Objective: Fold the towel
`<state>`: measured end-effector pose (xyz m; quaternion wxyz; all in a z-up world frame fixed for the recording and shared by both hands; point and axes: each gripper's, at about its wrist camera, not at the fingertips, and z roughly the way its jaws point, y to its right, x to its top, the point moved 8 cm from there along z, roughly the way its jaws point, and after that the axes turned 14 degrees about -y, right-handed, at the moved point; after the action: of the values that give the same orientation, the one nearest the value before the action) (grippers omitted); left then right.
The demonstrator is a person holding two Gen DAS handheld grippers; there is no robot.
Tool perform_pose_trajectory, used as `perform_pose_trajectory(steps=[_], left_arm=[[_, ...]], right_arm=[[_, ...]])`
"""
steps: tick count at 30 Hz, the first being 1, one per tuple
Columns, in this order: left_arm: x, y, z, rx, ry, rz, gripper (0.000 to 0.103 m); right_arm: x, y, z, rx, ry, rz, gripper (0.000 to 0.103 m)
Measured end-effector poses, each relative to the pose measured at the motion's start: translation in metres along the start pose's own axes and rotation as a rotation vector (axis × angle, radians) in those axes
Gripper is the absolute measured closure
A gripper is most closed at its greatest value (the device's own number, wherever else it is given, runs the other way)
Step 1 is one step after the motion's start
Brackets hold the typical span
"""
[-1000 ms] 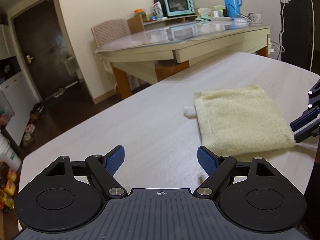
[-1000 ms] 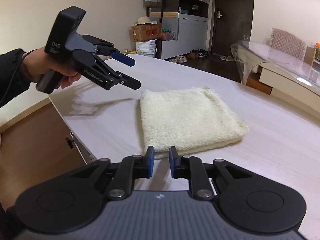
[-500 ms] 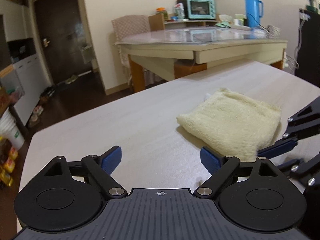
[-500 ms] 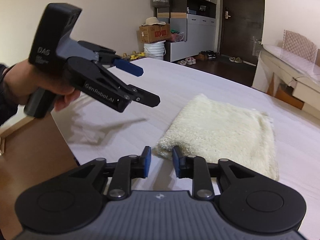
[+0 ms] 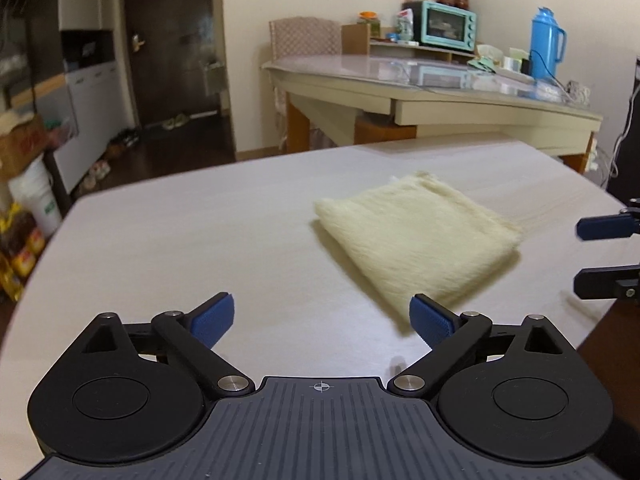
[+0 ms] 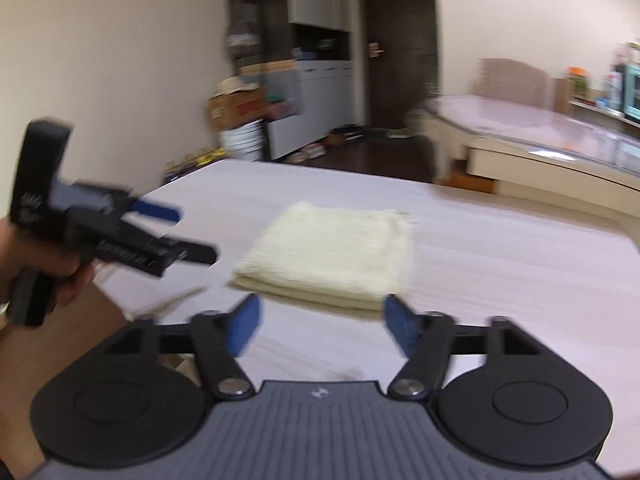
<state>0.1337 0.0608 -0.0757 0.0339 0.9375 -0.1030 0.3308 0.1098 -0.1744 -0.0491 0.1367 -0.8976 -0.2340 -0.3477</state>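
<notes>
The right hand-held black gripper with blue finger pads (image 6: 320,326), pinched nearly shut at the edge of the cloth half a second ago, now stands wide open with nothing between its pads, drawn back from the pale yellow fluffy terry towel (image 6: 330,254). The left hand-held black gripper with blue finger pads (image 5: 320,320) is spread wide as before and holds nothing; it has swung so that the towel sits farther ahead and to its right, with bare tabletop between its pads. In the right wrist view the left gripper (image 6: 188,236) hovers above the table's near corner, off to the left of the towel and apart from it, gripped by the person's bare hand (image 6: 48,276).

The towel lies folded in a flat, roughly square packet on the whitish wood-grain table (image 5: 168,240), touched by neither gripper. Its doubled layers show along the near edge in the right wrist view, and its pile looks thick and soft. Both views are smeared by motion, the right wrist view more so.

Beyond stand a glass-topped cream dining table (image 5: 432,80), a teal toaster oven (image 5: 446,24) and a blue thermos jug (image 5: 546,44).
</notes>
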Motion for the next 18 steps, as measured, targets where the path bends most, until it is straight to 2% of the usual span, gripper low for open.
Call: perform_pose_trajectory(steps=[2, 10, 18], left_arm=[[-0.005, 0.009, -0.002, 0.001, -0.009, -0.033, 0.005], [-0.020, 0.029, -0.020, 0.048, -0.017, -0.136, 0.005], [-0.030, 0.047, -0.041, 0.065, -0.002, -0.141, 0.005]], right_arm=[[-0.002, 0.008, -0.005, -0.014, 0.008, 0.035, 0.009], [-0.011, 0.016, -0.014, -0.015, 0.011, 0.100, 0.005], [-0.019, 0.013, -0.036, -0.014, 0.033, 0.125, 0.003]])
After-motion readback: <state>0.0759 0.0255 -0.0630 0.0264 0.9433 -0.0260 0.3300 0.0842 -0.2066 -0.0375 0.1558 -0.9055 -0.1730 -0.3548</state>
